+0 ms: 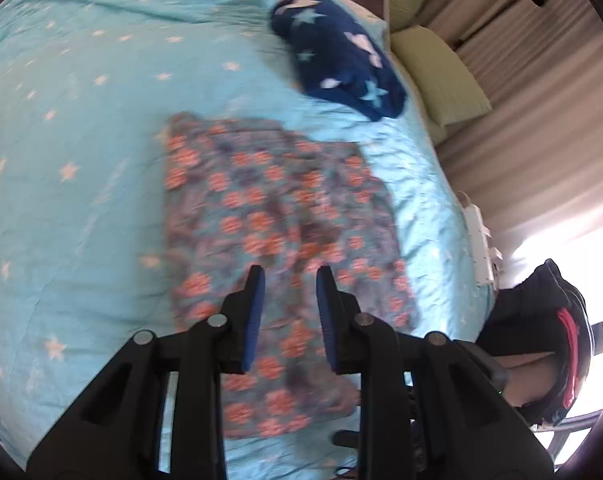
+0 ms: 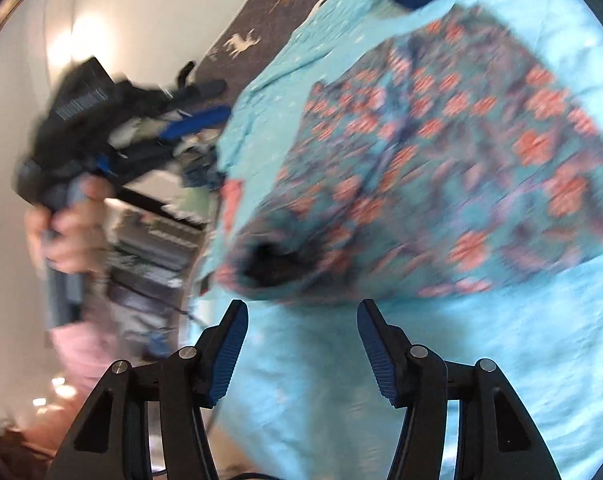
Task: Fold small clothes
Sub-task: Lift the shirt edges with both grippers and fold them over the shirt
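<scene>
My left gripper (image 1: 290, 276) and right gripper (image 2: 303, 310) both hang apart, holding nothing. The floral-patterned teal cloth garment (image 1: 277, 216) lies partly folded on the star-printed turquoise bedsheet (image 1: 81, 140); I judge more folds remain. The navy star-print fleece piece (image 1: 337, 56) at the far right looks bundled, not folded.

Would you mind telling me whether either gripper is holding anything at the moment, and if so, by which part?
Nothing is held. The left gripper is open above the floral garment, and the right gripper is open just short of its edge.

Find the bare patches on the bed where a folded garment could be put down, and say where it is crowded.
Free: the sheet left of the floral garment, and the strip near the right gripper. Crowded: the far right, where the navy star cloth and the pillows lie.
</scene>
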{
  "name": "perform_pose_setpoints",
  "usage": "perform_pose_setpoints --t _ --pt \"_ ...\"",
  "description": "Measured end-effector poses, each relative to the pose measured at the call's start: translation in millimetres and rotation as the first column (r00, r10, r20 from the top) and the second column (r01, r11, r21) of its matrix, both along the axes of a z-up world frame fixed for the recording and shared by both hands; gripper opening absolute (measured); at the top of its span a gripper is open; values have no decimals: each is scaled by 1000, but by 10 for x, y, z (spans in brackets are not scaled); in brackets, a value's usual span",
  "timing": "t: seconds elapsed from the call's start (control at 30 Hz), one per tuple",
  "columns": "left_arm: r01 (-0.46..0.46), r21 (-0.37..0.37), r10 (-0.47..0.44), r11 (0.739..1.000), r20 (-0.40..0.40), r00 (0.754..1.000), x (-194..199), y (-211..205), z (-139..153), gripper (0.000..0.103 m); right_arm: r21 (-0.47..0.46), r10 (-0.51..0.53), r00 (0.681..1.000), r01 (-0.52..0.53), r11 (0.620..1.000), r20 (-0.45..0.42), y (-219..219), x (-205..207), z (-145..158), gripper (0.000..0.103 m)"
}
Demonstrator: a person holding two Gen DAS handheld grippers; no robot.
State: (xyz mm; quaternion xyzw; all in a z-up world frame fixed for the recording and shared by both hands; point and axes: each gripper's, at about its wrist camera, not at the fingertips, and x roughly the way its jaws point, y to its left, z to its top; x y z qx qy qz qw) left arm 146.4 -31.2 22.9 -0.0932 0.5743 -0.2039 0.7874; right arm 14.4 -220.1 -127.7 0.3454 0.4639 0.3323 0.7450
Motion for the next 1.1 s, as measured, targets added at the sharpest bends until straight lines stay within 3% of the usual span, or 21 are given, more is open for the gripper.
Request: perform_pose_setpoints --t 0.13,0.3,0.37,0.43,0.5,0.57,0.6,0.77,0.97,1.03,1.1 --pt "-94 10 95 995 -22 995 -10 354 -174 27 72 0 999 4 997 -48 162 125 23 68" --pt "-134 -22 133 991 -27 991 -34 518 -208 27 99 -82 978 102 990 -190 287 439 -113 69" --pt "-126 -25 125 992 -18 992 -47 500 -187 28 96 -129 958 158 983 -255 281 577 -193 54" --pt "-111 -21 111 994 -9 994 -22 449 -155 30 69 -150 950 175 982 -273 238 602 -229 21" --pt "-90 -11 90 996 -5 996 39 335 -136 37 25 -171 960 181 983 -221 206 567 -170 15" --pt "-45 2 45 999 -3 999 126 142 -137 56 -34 -198 972 195 980 -129 180 466 -61 14" --pt "-21 13 21 1000 -7 1000 174 8 -153 59 -53 -204 973 200 978 -105 178 446 -35 14" --pt "105 175 -96 979 -58 994 450 -791 -454 66 -53 -193 974 188 981 -116 189 416 -166 14" --pt "175 391 -143 904 -111 983 663 -1472 -980 66 -56 -168 979 162 985 -116 153 426 -251 14" --pt "170 459 -153 872 -76 985 683 -1587 -1050 66 -66 -160 982 154 986 -105 147 425 -231 14" --pt "173 496 -173 851 -47 984 683 -1652 -1073 58 -71 -154 983 147 987 -98 162 445 -231 14"
